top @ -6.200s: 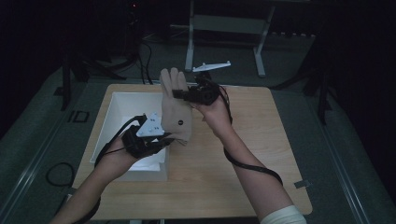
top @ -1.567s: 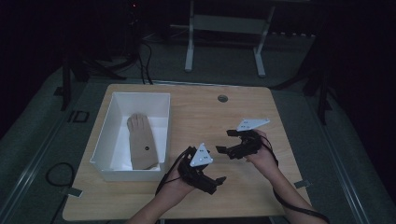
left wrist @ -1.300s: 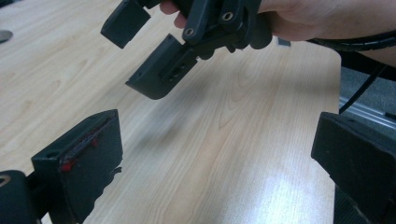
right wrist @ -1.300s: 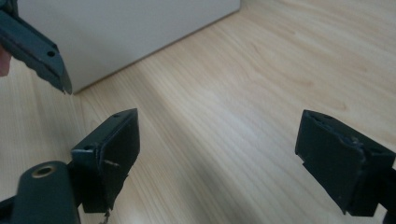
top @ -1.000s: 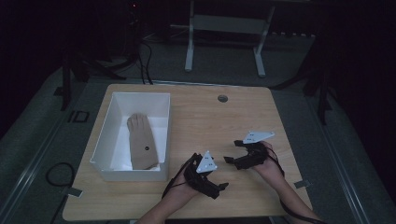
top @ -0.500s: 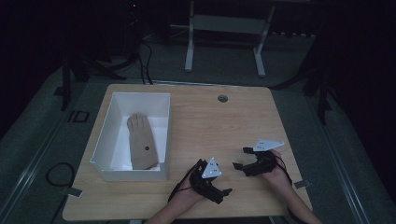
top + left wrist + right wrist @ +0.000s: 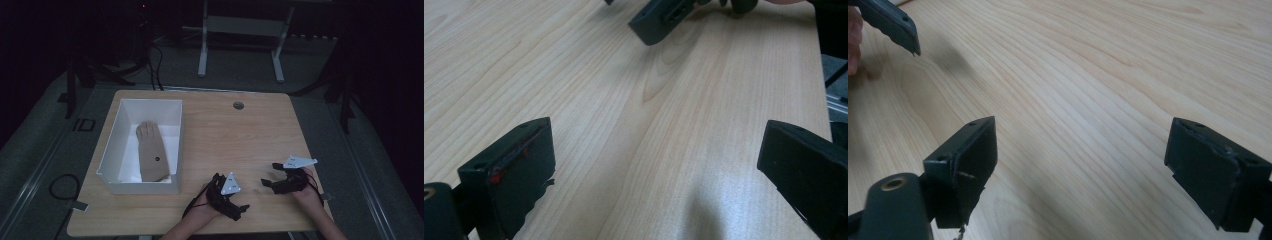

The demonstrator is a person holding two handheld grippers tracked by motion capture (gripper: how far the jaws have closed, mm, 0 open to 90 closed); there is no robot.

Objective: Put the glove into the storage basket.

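A tan glove (image 7: 151,151) lies flat inside the white box (image 7: 112,146) on the table's left half. My left gripper (image 7: 240,210) rests low on the wooden table (image 7: 235,140) near the front edge, jaws wide apart over bare wood (image 7: 654,165). To its right my right gripper (image 7: 269,178) also sits on the table, open, with only wood grain between its jaws (image 7: 1078,155). Each gripper view catches a jaw of the other gripper at its top edge.
A small round grommet (image 7: 238,105) sits near the table's far edge. Beyond the table stand a metal frame's legs (image 7: 202,55) and cables on the dark floor. The box takes the left side of the table.
The glove went from held above the table into the box. Both grippers then drew back toward the front edge and settled lower, open.
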